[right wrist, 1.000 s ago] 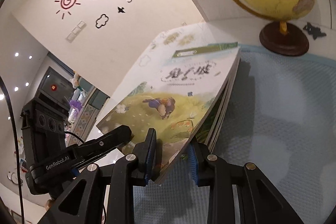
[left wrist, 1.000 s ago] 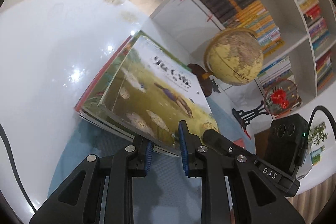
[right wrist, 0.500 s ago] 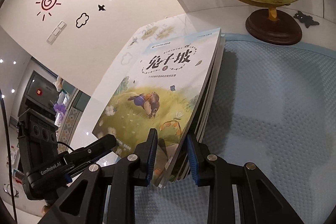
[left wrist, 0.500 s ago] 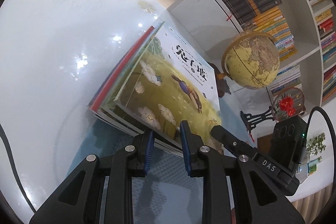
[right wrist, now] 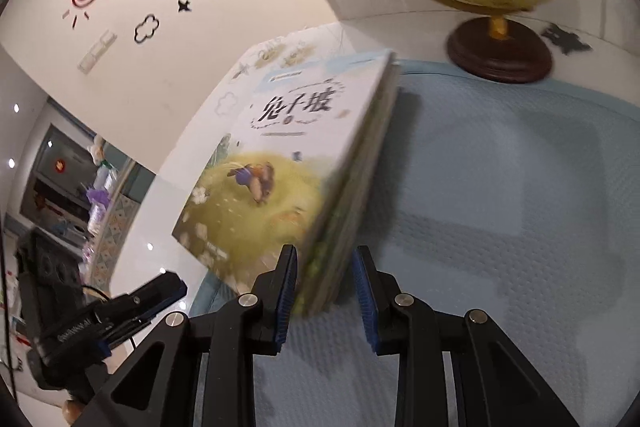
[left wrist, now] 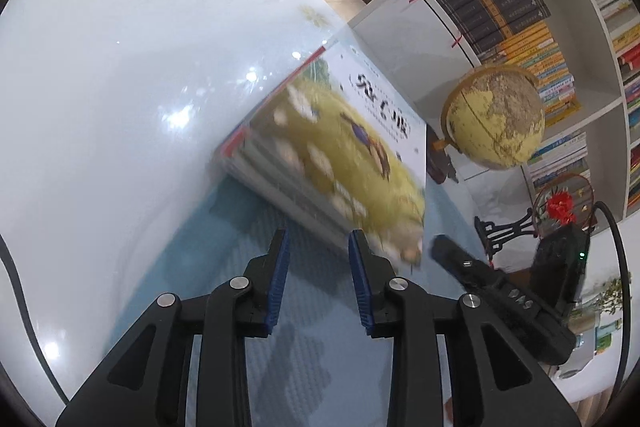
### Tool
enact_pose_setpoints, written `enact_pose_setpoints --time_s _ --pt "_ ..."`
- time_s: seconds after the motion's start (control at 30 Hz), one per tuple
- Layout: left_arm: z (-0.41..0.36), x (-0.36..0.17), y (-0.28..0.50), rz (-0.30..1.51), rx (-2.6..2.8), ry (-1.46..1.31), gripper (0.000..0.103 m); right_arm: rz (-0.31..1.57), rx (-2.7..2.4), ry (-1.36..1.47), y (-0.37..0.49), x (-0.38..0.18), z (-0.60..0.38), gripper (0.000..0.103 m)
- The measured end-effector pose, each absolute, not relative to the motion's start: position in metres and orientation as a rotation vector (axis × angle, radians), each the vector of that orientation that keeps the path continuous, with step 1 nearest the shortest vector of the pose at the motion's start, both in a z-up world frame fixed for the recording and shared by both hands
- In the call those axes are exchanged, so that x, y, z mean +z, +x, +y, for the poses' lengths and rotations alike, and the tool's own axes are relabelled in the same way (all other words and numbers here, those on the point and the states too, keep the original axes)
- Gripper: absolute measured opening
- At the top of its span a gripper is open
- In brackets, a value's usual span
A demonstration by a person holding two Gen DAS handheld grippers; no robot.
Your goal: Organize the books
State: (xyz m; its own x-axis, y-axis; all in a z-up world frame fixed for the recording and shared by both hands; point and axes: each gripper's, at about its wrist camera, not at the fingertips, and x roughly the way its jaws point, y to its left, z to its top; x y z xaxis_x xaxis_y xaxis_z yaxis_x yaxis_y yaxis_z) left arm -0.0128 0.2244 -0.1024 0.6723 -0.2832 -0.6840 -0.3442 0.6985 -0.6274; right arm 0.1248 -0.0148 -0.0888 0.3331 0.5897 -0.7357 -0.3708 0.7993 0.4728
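Observation:
A stack of thin picture books [left wrist: 340, 155], its top cover showing a yellow-green meadow, lies partly on the pale blue mat [left wrist: 304, 307] and partly on the white table. My left gripper [left wrist: 316, 243] stands just short of the stack's near edge. Its jaws are opening, and only mat shows between them. In the right wrist view the stack [right wrist: 280, 155] is blurred. Its near corner sits between the pads of my right gripper [right wrist: 324, 263], which is shut on it.
A yellow globe [left wrist: 494, 115] on a dark wooden base [right wrist: 500, 47] stands behind the mat. Full bookshelves [left wrist: 520, 7] rise beyond it. A red ornament on a black stand [left wrist: 560, 203] sits to the right. The glossy white table [left wrist: 100, 107] stretches left.
My left gripper let go of the stack's edge, widened and drew back. The stack now lies lower on the mat. In the right wrist view the stack has slid a little out of the jaws.

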Motion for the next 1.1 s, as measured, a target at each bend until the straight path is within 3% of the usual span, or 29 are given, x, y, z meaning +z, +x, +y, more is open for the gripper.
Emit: enact_pose_setpoints --time_s 0.23,0.47,0.73,0.77,0.87,0.97,1.1 --pt "0.122 -0.081 -0.053 0.940 0.005 -0.696 0.034 0.991 0.586 0.202 0.091 -0.063 -0.121 0.028" --pt "-0.006 -0.075 -0.084 0.944 0.032 -0.690 0.053 0.928 0.579 0.229 0.063 -0.037 -0.273 0.029" --pt "-0.156 -0.053 -0.082 0.965 -0.061 -0.642 0.053 0.905 0.500 0.254 0.021 -0.014 -0.435 0.035" --pt "-0.167 -0.048 -0.083 0.962 -0.076 -0.623 0.053 0.908 0.488 0.274 0.017 -0.010 -0.454 0.039" --pt "-0.193 -0.031 -0.083 0.942 -0.116 -0.570 0.070 0.868 0.444 0.313 0.004 0.004 -0.501 0.045" --pt "-0.209 -0.022 -0.080 0.926 -0.151 -0.549 0.070 0.843 0.411 0.332 -0.008 0.012 -0.524 0.052" --pt "-0.223 -0.024 -0.072 0.921 -0.148 -0.532 0.070 0.875 0.417 0.282 -0.010 0.007 -0.525 0.052"
